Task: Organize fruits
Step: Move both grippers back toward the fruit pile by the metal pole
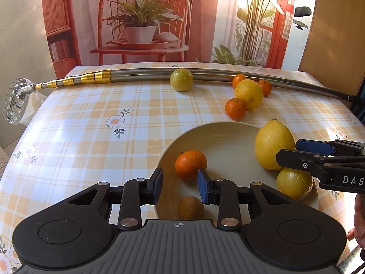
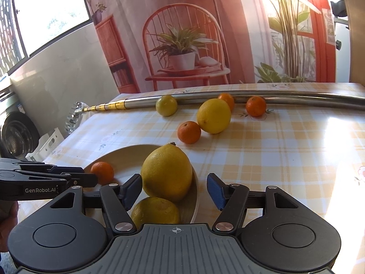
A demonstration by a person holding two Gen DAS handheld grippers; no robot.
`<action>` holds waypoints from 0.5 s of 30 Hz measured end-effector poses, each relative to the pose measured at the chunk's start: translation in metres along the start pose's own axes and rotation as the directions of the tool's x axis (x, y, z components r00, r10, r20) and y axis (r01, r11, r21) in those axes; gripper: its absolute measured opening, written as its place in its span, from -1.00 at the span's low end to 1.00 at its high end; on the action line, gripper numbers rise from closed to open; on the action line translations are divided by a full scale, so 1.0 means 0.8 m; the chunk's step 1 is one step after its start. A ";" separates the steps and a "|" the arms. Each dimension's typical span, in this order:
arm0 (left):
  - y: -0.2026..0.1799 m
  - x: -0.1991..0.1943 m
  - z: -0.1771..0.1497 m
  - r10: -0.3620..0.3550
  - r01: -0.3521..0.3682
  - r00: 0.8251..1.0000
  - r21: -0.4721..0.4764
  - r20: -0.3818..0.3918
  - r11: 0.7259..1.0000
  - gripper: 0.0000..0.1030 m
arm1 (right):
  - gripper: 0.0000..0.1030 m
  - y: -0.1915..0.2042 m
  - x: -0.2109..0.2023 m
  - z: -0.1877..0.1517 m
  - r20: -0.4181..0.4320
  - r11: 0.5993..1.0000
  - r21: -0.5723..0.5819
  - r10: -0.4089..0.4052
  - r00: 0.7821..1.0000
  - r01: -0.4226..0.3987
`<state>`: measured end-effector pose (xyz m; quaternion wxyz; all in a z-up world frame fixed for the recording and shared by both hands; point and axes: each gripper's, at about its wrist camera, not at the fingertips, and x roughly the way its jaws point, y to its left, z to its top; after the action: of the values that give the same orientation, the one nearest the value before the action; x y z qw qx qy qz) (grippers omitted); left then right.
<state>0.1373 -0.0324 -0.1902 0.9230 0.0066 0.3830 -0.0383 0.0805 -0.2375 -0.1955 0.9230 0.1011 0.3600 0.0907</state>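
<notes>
Both tongs gape empty over the shallow cream plate (image 1: 228, 134): left tongs (image 1: 180, 186), right tongs (image 2: 174, 190). Beyond the plate, the nearest loose small orange mandarin (image 2: 189, 132) on the checked desk (image 2: 285, 150) lies ahead of the right tongs, probably the nearer pair.

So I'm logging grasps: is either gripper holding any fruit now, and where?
Nothing is held. The left gripper and right gripper are both open, over the cream plate.
</notes>
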 end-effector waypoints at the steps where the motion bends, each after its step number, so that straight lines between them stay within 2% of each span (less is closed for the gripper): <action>1: 0.000 -0.001 0.001 0.001 -0.001 1.000 -0.001 0.003 1.000 -0.32 | 0.15 -0.001 0.000 0.000 0.002 1.000 0.001 -0.001 1.000 0.001; 15: 0.000 -0.007 0.001 0.003 -0.003 1.000 -0.007 0.022 1.000 -0.32 | 0.15 -0.004 -0.002 0.000 0.015 1.000 0.018 -0.015 1.000 0.014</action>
<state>0.1342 -0.0325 -0.1855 0.9272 0.0035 0.3730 -0.0357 0.0799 -0.2407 -0.1951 0.9254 0.1074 0.3545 0.0800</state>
